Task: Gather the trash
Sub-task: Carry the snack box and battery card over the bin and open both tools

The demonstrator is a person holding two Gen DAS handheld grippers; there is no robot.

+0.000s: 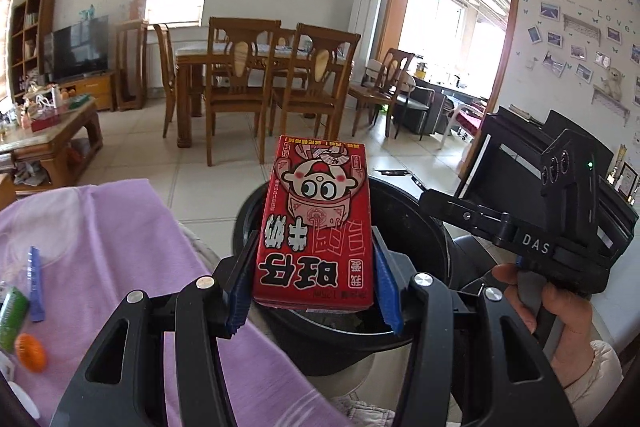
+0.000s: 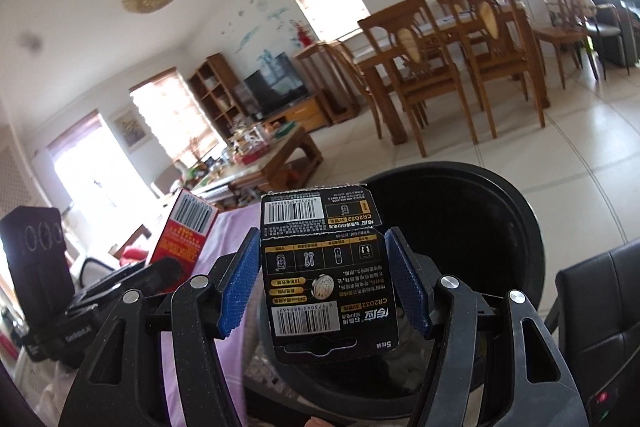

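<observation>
My left gripper (image 1: 316,275) is shut on a red milk carton (image 1: 316,223) with a cartoon face, held upright over the near rim of a round black trash bin (image 1: 412,227). My right gripper (image 2: 322,279) is shut on a black battery card pack (image 2: 324,267), held above the same bin (image 2: 472,227). In the left wrist view the right gripper's body (image 1: 560,219) sits to the right of the bin, with a hand (image 1: 560,311) on its handle. The right wrist view shows the red carton (image 2: 184,231) and the left gripper's body (image 2: 80,299) at the left.
A purple cloth (image 1: 120,267) covers the surface left of the bin, with a blue wrapper (image 1: 35,283), a green packet (image 1: 12,315) and an orange fruit (image 1: 31,351) on it. A dining table with chairs (image 1: 256,79) and a coffee table (image 1: 52,135) stand beyond. A black chair (image 2: 600,307) is at right.
</observation>
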